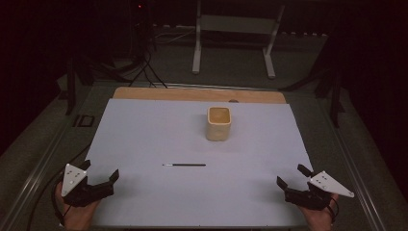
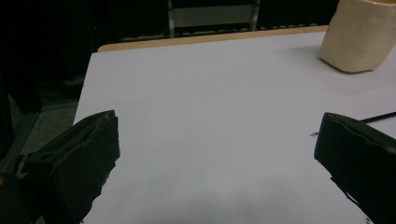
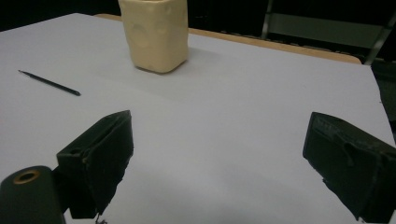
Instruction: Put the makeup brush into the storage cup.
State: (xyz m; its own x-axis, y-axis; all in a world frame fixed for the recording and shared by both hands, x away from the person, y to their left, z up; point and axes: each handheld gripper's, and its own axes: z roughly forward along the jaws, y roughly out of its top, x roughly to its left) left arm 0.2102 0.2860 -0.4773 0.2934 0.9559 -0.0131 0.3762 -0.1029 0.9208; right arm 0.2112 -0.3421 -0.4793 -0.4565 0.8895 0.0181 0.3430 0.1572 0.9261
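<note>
A cream square cup (image 1: 219, 123) stands upright on the white table sheet (image 1: 144, 134), right of centre and toward the back. A thin black pen (image 1: 184, 165) lies flat in front of it, pointing left and right. My left gripper (image 1: 100, 169) rests open at the near left corner, empty. My right gripper (image 1: 292, 175) rests open at the near right corner, also empty. The left gripper view has the cup (image 2: 362, 35) at top right and the pen (image 2: 373, 118) just past the right jaw. The right gripper view has the cup (image 3: 156, 32) ahead and the pen (image 3: 49, 83) at left.
A wooden table edge (image 1: 199, 94) runs along the back of the sheet. Beyond it stand a white metal frame (image 1: 235, 38) and dark cables (image 1: 144, 67) on the floor. A small black object (image 1: 84, 120) lies off the sheet's left side.
</note>
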